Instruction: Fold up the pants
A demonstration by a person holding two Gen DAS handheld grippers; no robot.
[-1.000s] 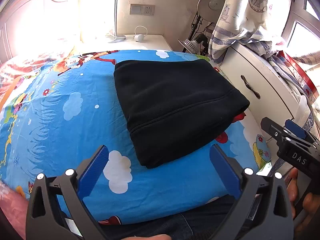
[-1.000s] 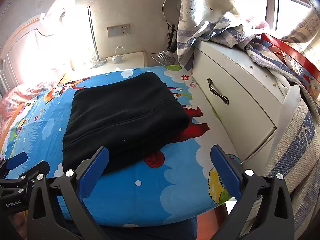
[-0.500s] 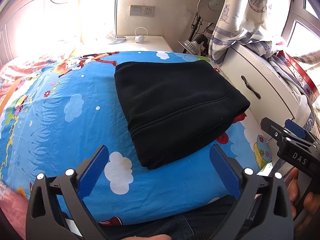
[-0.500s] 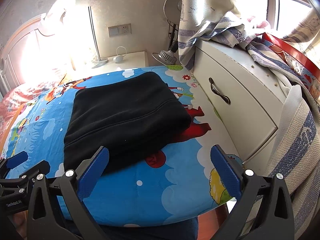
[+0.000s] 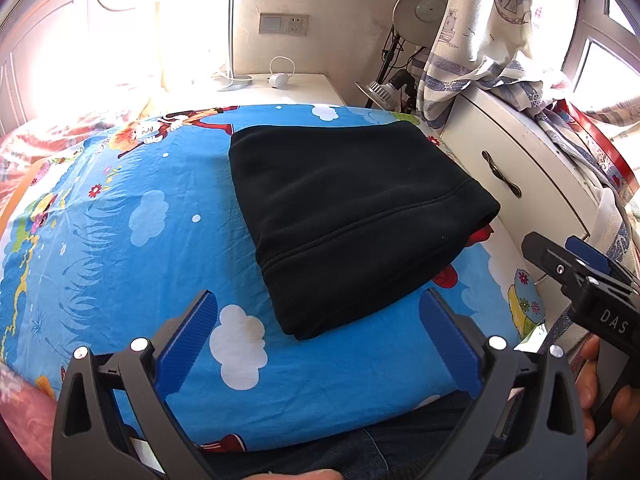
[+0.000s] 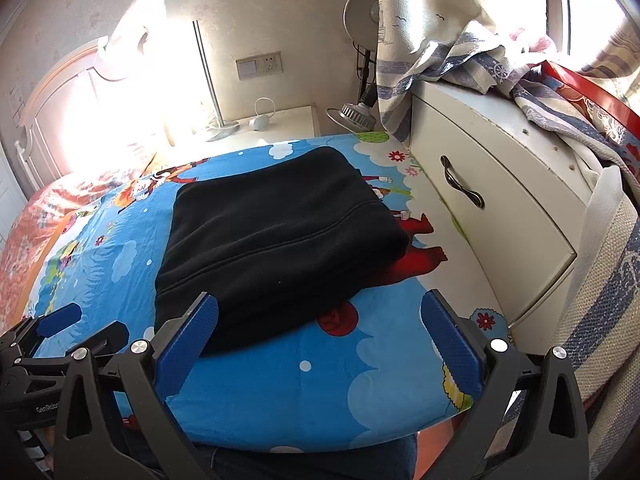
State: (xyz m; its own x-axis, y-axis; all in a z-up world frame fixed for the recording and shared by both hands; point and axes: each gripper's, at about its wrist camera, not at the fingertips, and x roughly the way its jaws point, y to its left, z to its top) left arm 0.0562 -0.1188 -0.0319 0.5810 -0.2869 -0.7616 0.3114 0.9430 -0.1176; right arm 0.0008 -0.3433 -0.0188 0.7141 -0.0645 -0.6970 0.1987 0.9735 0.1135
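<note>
The left tool [image 5: 318,340] is spread wide and holds nothing, hanging over the near edge of the bed [image 5: 120,220]. The right tool [image 6: 319,340] is equally wide and empty, its 2 blue pads clear of the cloth. The black pants [image 5: 352,220] lie folded on the bed's right side, near a white cabinet [image 6: 500,208].

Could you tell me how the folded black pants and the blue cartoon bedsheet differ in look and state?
The pants are plain black and thick, while the bedsheet is bright blue with clouds and cartoon figures. The pants are folded into a compact stack; the bedsheet is spread flat across the bed. The pants cover only part of the bedsheet, lying toward the white cabinet. Neither is gripped.
</note>
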